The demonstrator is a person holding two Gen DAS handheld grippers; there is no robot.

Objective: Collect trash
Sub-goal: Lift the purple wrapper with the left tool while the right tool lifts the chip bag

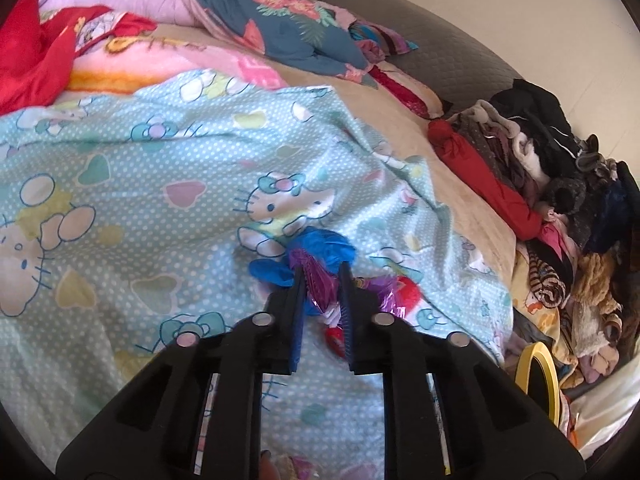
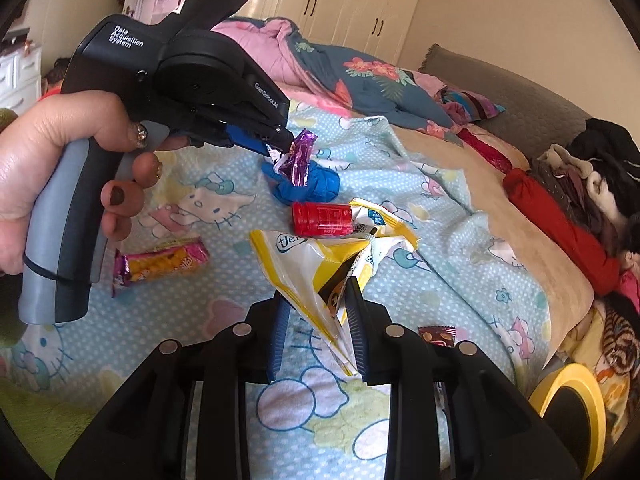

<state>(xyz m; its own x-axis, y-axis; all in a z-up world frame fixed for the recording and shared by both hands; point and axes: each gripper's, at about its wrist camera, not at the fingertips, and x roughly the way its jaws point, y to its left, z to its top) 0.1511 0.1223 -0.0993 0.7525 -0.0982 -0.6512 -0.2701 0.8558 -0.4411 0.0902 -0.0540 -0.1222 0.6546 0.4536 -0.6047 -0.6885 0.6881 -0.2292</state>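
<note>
Pale blue cartoon-cat bedsheet (image 2: 208,208) covers the bed and carries the trash. Nearest the front, a crumpled purple foil wrapper (image 2: 298,156) is pinched in the closed left hand-held gripper (image 1: 322,276), just above a crumpled blue glove (image 2: 316,188) lying on the sheet. Beside it, the right hand-held gripper (image 2: 320,296) is clamped on a torn yellow-and-white plastic snack bag (image 2: 320,264). Behind the bag lies a red plastic bottle (image 2: 320,220), to its left a pink-and-yellow biscuit packet (image 2: 160,266). A hand (image 2: 52,160) grips the left tool's grey handle.
</note>
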